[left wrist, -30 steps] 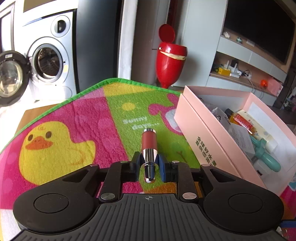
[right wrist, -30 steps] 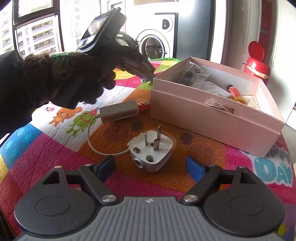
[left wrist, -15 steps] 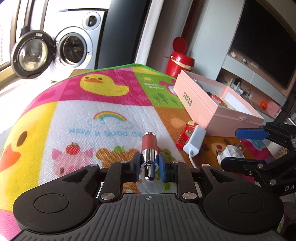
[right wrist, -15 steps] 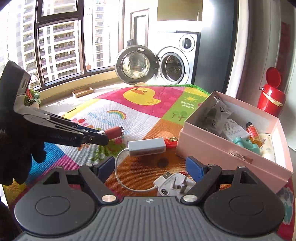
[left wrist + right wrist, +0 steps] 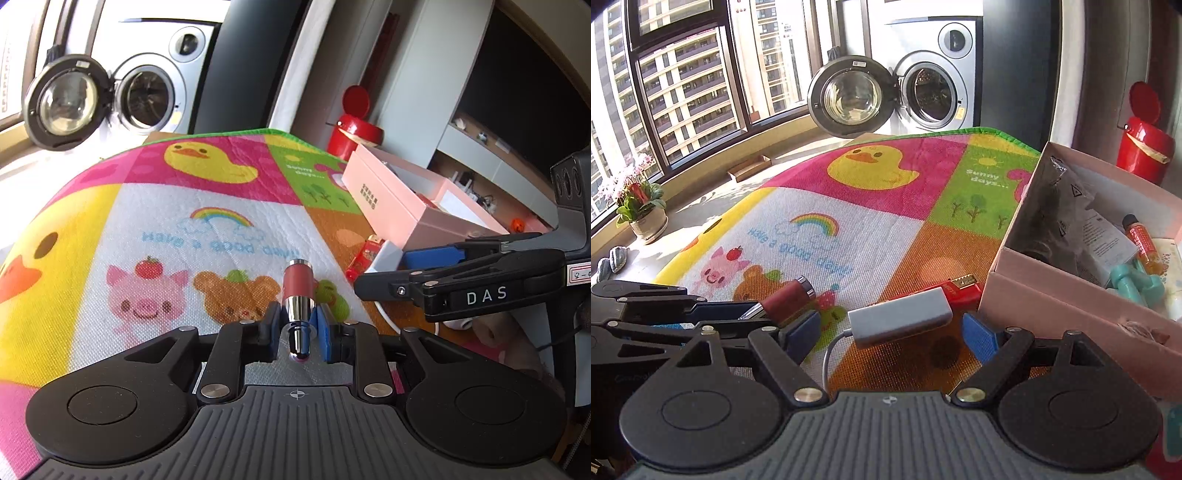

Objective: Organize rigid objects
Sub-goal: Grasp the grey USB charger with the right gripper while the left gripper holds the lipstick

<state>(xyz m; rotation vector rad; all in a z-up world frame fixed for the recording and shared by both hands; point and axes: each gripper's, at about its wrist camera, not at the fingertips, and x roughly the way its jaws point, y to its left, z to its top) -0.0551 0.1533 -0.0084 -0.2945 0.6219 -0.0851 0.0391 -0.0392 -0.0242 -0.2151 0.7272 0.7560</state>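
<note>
My left gripper (image 5: 298,325) is shut on a red and silver lipstick tube (image 5: 298,291) and holds it low over the cartoon play mat (image 5: 184,221). The tube also shows in the right wrist view (image 5: 785,301). My right gripper (image 5: 892,334) is open, its blue pads on either side of a grey adapter (image 5: 899,319) with a white cable, lying on the mat. A red item (image 5: 962,291) lies behind the adapter. The pink box (image 5: 1071,306) stands to the right and holds several items, among them a teal tool (image 5: 1137,284).
A washing machine (image 5: 923,92) with its door open stands beyond the mat. A red bin (image 5: 1145,144) stands at the back right. A potted plant (image 5: 642,206) sits on the window ledge at the left. My right gripper's arm (image 5: 480,288) crosses the left wrist view.
My left gripper has pulled back from the box with the lipstick and come down low over the mat. My right gripper has moved forward from the white plug to the grey adapter.
</note>
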